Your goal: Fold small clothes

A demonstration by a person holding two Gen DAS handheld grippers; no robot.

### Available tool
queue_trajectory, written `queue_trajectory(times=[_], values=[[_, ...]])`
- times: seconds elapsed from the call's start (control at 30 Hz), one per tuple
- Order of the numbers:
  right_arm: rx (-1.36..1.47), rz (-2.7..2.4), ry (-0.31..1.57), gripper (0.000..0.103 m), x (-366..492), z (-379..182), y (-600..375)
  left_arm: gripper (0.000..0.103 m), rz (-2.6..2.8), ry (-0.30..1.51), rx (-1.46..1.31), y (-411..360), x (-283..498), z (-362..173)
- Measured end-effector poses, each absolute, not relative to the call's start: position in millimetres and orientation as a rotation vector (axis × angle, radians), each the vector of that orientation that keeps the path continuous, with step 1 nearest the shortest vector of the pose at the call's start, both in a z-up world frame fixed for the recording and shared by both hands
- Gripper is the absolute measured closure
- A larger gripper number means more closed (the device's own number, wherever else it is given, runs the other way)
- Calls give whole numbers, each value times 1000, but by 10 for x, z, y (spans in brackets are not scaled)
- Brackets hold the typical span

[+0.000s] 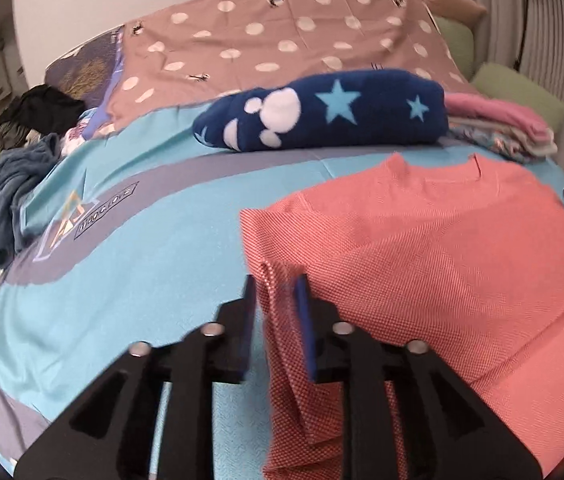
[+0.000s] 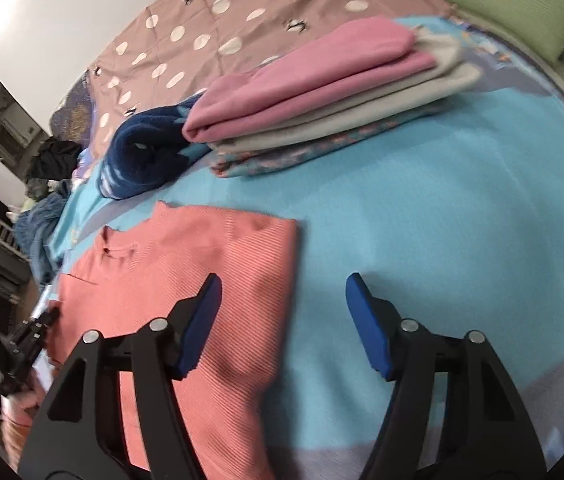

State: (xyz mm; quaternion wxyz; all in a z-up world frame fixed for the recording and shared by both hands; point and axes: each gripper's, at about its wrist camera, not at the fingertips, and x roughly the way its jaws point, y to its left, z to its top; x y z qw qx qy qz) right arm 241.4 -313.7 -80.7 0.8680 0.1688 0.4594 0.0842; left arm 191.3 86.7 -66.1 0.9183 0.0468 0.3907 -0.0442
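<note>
Nearest, the left tongs (image 1: 276, 300) pinched a folded-up edge of the coral knit shirt (image 1: 421, 248), which lay flat on the turquoise bedspread (image 1: 122, 272). The right tongs (image 2: 282, 312) hung open over the shirt's right edge, holding nothing. Farther off at 12 o'clock lay a navy star-print blanket (image 1: 321, 116); at 1 o'clock, a stack of folded clothes (image 2: 321, 104).
</note>
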Motion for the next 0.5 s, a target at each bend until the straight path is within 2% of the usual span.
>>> queue_trajectory(times=[0.03, 0.07, 0.1, 0.23, 0.3, 0.37, 0.43, 0.5], values=[[364, 204, 977, 36, 2469, -841, -3091, 63, -94, 805, 101, 857, 1906, -668], [349, 212, 984, 45, 2509, -862, -3036, 61, -102, 817, 118, 828, 1909, -692], [306, 199, 977, 96, 2530, -864, -2981, 60, -105, 830, 140, 793, 1920, -725], [223, 42, 881, 103, 2576, -794, -3129, 56, -100, 838, 147, 777, 1922, -768], [130, -134, 863, 103, 2599, -843, -3298, 52, -96, 840, 123, 818, 1917, -769], [288, -35, 893, 103, 2523, -903, -3550, 51, -98, 838, 103, 847, 1889, -747], [386, 109, 898, 99, 2303, -813, -3598, 51, -101, 835, 96, 862, 1841, -714], [315, 210, 869, 93, 1974, -640, -3434, 51, -115, 818, 90, 868, 1741, -647]])
